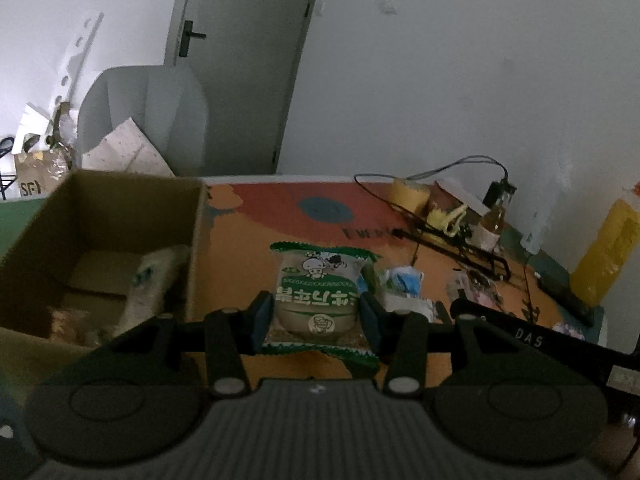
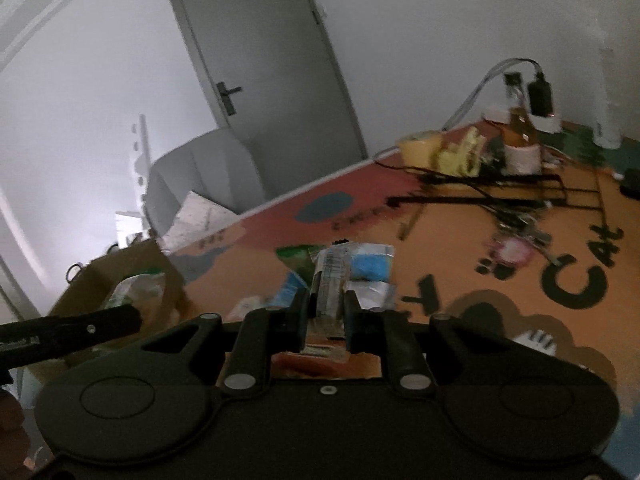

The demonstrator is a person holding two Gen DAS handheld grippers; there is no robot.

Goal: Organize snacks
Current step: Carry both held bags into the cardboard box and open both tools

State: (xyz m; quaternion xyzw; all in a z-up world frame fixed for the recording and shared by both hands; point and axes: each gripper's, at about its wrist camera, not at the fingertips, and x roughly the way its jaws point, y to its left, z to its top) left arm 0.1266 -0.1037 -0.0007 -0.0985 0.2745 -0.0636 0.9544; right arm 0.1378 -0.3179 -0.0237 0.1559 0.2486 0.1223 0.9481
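Note:
My left gripper is shut on a green-and-clear snack packet and holds it above the orange mat, just right of an open cardboard box that has a pale packet inside. My right gripper is shut on a narrow silver snack packet, seen edge-on. Behind it on the mat lie a blue-and-white packet and a green packet. The box shows in the right wrist view at the left with a packet in it.
Loose snack packets lie on the mat right of my left gripper. A black wire rack, cables, a yellow roll and a bottle crowd the back right. A yellow bag leans at the wall. The other gripper's arm crosses at left.

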